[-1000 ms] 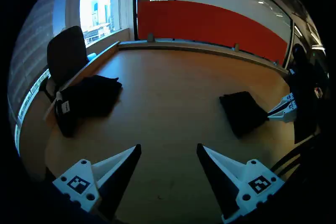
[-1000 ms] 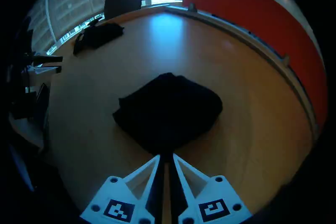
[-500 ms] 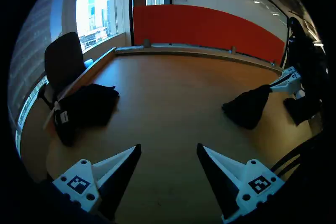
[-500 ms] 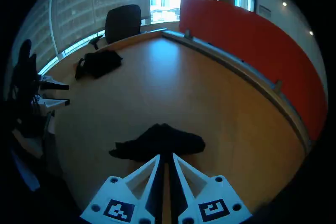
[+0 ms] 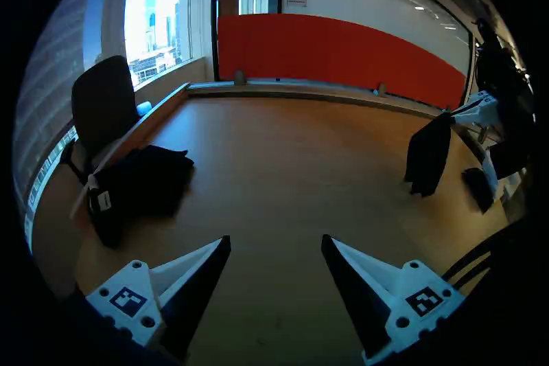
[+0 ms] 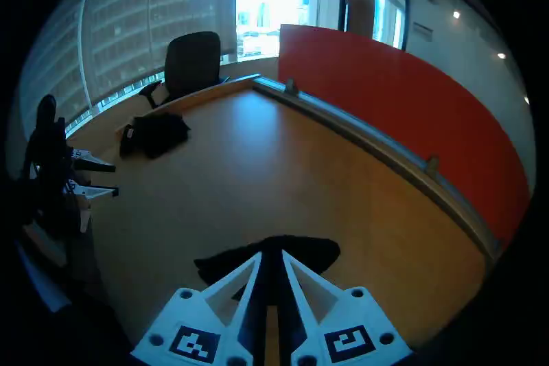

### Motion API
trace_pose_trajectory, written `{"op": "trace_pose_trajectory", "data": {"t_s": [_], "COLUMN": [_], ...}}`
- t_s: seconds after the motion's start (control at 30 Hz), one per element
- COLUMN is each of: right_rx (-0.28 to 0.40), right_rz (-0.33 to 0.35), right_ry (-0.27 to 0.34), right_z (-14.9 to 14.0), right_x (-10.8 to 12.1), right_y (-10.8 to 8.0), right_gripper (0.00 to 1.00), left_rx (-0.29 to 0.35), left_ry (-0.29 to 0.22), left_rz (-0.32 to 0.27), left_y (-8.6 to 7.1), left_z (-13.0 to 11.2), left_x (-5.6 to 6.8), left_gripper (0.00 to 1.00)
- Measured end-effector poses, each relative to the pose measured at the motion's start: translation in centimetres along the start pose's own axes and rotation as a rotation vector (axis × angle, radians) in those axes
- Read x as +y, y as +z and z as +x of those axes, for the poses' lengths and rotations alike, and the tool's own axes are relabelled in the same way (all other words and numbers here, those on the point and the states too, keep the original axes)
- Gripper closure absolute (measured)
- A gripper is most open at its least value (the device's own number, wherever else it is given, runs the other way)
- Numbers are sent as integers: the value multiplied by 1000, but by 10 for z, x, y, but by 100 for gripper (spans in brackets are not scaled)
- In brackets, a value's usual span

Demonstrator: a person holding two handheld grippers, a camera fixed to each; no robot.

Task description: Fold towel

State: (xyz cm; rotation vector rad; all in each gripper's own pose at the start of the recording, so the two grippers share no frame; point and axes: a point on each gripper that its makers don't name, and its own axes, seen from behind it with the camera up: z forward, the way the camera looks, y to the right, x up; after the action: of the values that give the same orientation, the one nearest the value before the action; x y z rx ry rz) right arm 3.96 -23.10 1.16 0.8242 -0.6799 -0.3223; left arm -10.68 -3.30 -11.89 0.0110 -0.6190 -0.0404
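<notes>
A dark towel (image 5: 427, 154) hangs limp above the wooden table (image 5: 288, 153), pinched at its top by my right gripper (image 5: 454, 114) at the far right of the left gripper view. In the right gripper view my right gripper (image 6: 272, 261) is shut on the towel (image 6: 312, 250), which spreads out just past the fingertips. My left gripper (image 5: 274, 259) stands open low over the near table with nothing between its fingers. It also appears at the left of the right gripper view, left gripper (image 6: 103, 178), held by a person in dark clothes.
A black bag or heap of cloth (image 5: 141, 180) lies near the table's left edge, by a dark office chair (image 5: 103, 101). A red partition (image 5: 343, 50) runs along the table's far edge. Windows fill the left wall.
My right gripper has lifted the towel off the table, from lying flat to hanging. The left gripper has stayed open and nearly still.
</notes>
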Motion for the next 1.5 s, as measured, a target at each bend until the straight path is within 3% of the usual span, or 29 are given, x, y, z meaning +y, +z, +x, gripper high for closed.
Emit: {"op": "trace_pose_trajectory", "data": {"t_s": [0.47, 1.1, 1.5], "right_rx": [9, -25, -22], "right_rz": [-82, -215, -288], "right_ry": [73, 149, 201], "right_z": [-23, -78, -101], "right_x": [57, 160, 215], "right_y": [-44, -113, -145], "right_gripper": [94, 94, 95], "left_rx": [-4, -21, -25], "left_ry": [26, 68, 87], "left_rz": [-14, -26, -30], "left_y": [9, 16, 19], "left_z": [8, 15, 19], "left_x": [10, 31, 46], "left_gripper": [2, 2, 2]}}
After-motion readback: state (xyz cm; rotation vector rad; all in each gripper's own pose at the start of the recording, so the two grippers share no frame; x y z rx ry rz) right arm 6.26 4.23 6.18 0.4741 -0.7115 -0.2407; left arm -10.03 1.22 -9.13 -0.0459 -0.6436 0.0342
